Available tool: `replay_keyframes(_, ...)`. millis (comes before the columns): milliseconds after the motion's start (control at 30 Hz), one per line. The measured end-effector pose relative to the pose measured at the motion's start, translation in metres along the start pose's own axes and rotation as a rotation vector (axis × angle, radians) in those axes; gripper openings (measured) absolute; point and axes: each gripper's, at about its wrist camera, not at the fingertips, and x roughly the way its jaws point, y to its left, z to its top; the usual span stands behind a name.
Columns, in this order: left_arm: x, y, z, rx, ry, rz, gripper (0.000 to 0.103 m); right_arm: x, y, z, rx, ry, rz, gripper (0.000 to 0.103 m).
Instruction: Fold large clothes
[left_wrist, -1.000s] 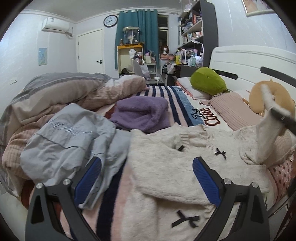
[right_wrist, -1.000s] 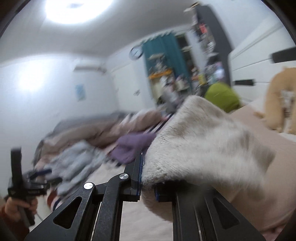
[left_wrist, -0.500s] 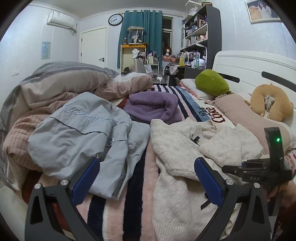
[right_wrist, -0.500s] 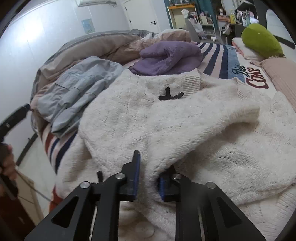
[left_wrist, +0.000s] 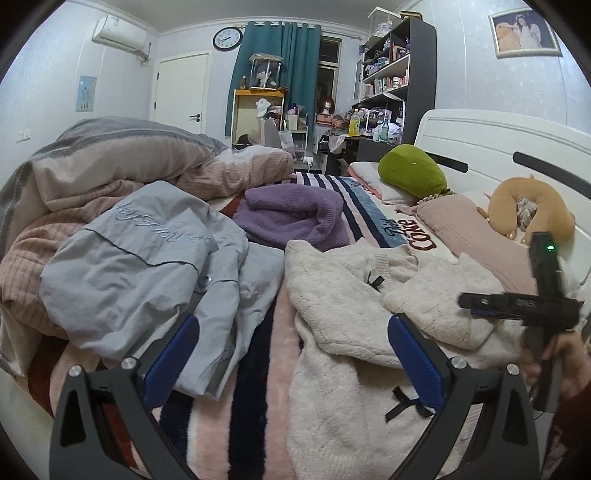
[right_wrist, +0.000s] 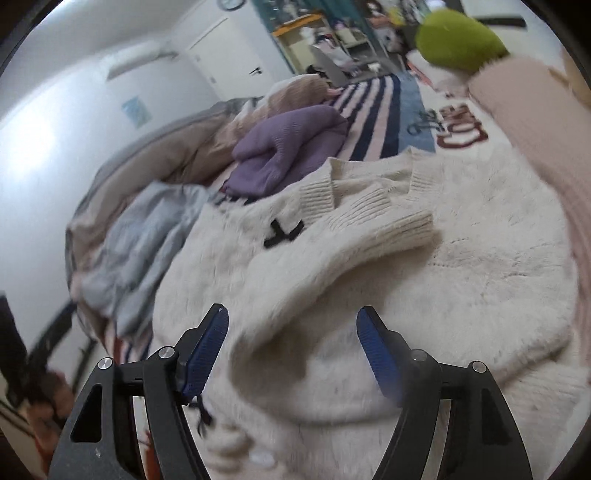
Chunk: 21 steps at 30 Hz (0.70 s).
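A fluffy cream sweater (left_wrist: 343, 325) (right_wrist: 424, 280) with small black bows lies spread on the striped bed. One sleeve (right_wrist: 351, 254) is folded across its chest. My right gripper (right_wrist: 291, 332) hovers just over that sleeve, its jaws opening; the sleeve lies below the gap and the pads do not press it. In the left wrist view the right gripper (left_wrist: 517, 306) shows at the sweater's right side, held by a hand. My left gripper (left_wrist: 291, 343) stands open above the bed, between the sweater and a grey-blue jacket (left_wrist: 144, 277), holding nothing.
A purple knit garment (left_wrist: 291, 218) lies behind the sweater. A bundled duvet (left_wrist: 110, 166) fills the left side. A green cushion (left_wrist: 412, 171), a tan neck pillow (left_wrist: 532, 210) and a pink pillow (left_wrist: 476, 236) sit by the white headboard (left_wrist: 517, 136).
The right gripper carried the raised sleeve down across the sweater, laid it flat, and its jaws parted off it. The left gripper moved slightly, staying open.
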Motion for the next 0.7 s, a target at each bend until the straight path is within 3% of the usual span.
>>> replay_keyframes(67,-0.002,-0.001,0.001,-0.003,-0.003,-0.011,0.101,0.008,-0.001,0.008,0.015,-0.009,0.018,0.066)
replay_keyframes(100,-0.002,-0.001,0.001,0.001,-0.004,-0.016,0.101,0.012,-0.001,0.01,0.018,-0.008,0.018,0.05)
replay_keyframes(133,-0.003,-0.001,0.001,0.006,-0.002,-0.017,0.101,0.017,0.0,0.013,0.021,-0.002,0.018,0.025)
replay_keyframes(200,-0.001,0.003,0.001,0.002,0.007,-0.005,0.101,0.029,0.003,0.017,0.02,0.024,0.009,0.009)
replay_keyframes(300,-0.001,0.009,0.0,-0.011,0.014,0.002,0.101,0.028,0.02,0.018,-0.029,-0.002,0.013,0.006)
replay_keyframes(433,0.002,0.015,-0.001,-0.021,0.021,0.012,0.101,0.019,0.058,0.013,-0.15,-0.011,0.171,0.006)
replay_keyframes(567,0.003,0.019,-0.003,-0.023,0.025,0.021,0.101,0.024,0.105,-0.013,-0.361,0.061,0.232,0.006)
replay_keyframes(700,0.003,0.023,-0.004,-0.033,0.025,0.027,0.101,0.045,0.121,-0.044,-0.44,0.202,0.284,0.011)
